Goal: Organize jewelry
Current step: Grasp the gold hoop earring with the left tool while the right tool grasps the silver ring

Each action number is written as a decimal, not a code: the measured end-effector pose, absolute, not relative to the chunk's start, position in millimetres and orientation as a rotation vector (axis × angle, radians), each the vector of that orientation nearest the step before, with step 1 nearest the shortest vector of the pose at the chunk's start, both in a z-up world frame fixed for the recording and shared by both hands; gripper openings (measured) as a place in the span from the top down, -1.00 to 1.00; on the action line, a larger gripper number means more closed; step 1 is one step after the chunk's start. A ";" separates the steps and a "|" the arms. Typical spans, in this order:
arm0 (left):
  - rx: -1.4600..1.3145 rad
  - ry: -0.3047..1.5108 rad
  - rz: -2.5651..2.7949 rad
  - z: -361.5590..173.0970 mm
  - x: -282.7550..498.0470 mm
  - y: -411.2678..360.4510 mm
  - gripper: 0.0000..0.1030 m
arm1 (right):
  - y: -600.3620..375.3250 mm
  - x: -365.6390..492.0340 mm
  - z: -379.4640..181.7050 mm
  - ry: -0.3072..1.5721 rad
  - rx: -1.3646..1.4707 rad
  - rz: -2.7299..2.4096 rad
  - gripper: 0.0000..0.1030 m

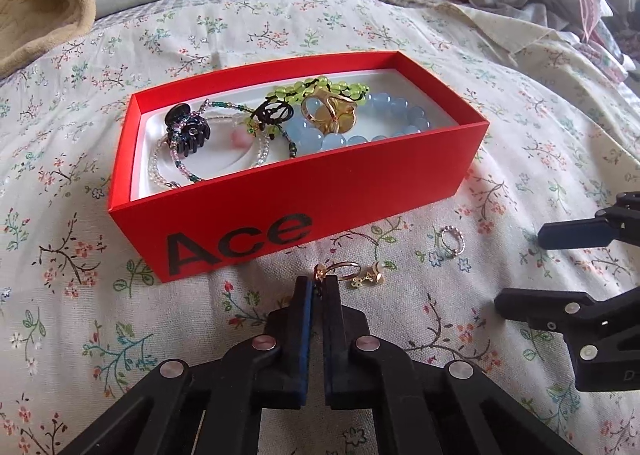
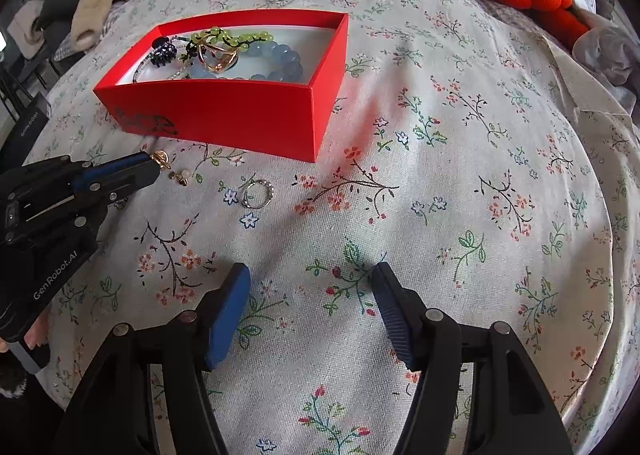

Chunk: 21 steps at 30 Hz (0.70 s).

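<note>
The left gripper (image 1: 320, 283) has its jaws pressed together on a thin gold ring (image 1: 338, 269), which sticks out past the tips, just above the floral cotton bedsheet (image 1: 460, 103). Just beside it lies a small gold earring (image 1: 370, 275), and a little farther a silver ring (image 1: 453, 241) of tiny beads. The red cardboard box (image 1: 280, 207), rectangular with a white lining, stands near behind them. Inside it are a black claw clip (image 1: 188, 133), round pale blue beads (image 1: 332, 139), green glassy beads (image 1: 316, 89) and a wide gold ring (image 1: 330, 113). The right gripper (image 2: 310, 311) hangs over the bedsheet with its jaws partly open and nothing between them.
</note>
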<state>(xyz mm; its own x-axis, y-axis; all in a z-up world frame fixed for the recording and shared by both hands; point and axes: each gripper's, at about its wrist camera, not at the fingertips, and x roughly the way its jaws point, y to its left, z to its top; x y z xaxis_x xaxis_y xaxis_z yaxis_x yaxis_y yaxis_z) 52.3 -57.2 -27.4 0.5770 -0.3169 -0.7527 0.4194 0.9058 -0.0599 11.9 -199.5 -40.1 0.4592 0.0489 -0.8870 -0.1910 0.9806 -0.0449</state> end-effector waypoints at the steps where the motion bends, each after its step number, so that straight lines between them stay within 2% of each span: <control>1: 0.130 0.851 -0.433 -25.6 50.9 -56.1 1.00 | -199.2 12.3 -39.8 1.083 -0.141 0.150 -0.28; 13: 0.094 0.832 -0.406 -8.0 41.3 -31.9 1.00 | -183.3 21.6 -39.3 1.047 -0.112 0.187 -0.27; 21: 0.071 0.839 -0.385 -2.1 36.8 -17.3 1.00 | -171.4 31.1 -41.4 1.028 -0.137 0.235 0.13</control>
